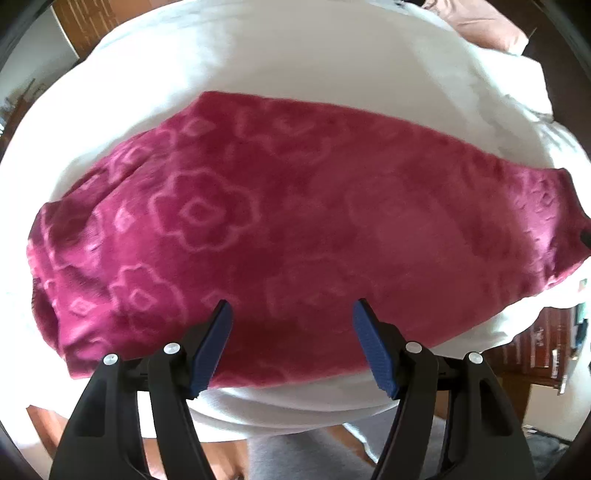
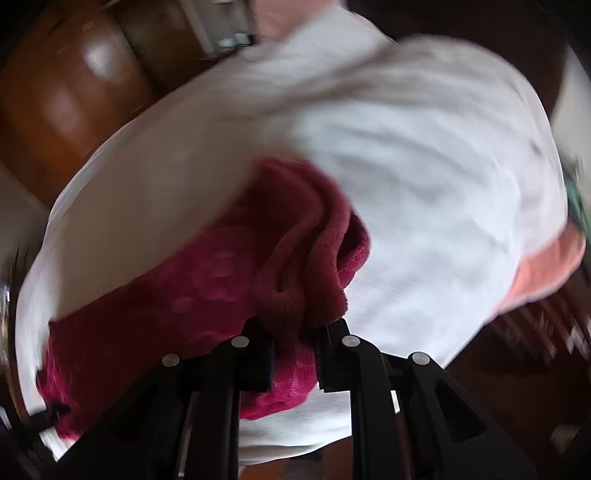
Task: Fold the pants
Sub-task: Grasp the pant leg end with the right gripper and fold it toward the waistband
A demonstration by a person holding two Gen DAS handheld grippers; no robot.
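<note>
The pants are magenta fleece with a pale flower pattern. They lie spread across a white bed sheet, with one end at the left and the other at the far right. My left gripper is open and empty, its blue pads hovering over the near edge of the pants. In the right wrist view my right gripper is shut on a bunched ribbed end of the pants, which is gathered into folds and lifted between the fingers. That view is blurred by motion.
The white sheet covers the bed. A pink pillow lies at the far right corner and also shows in the right wrist view. Brown wooden furniture stands beyond the bed. Wooden floor and grey cloth lie below the near edge.
</note>
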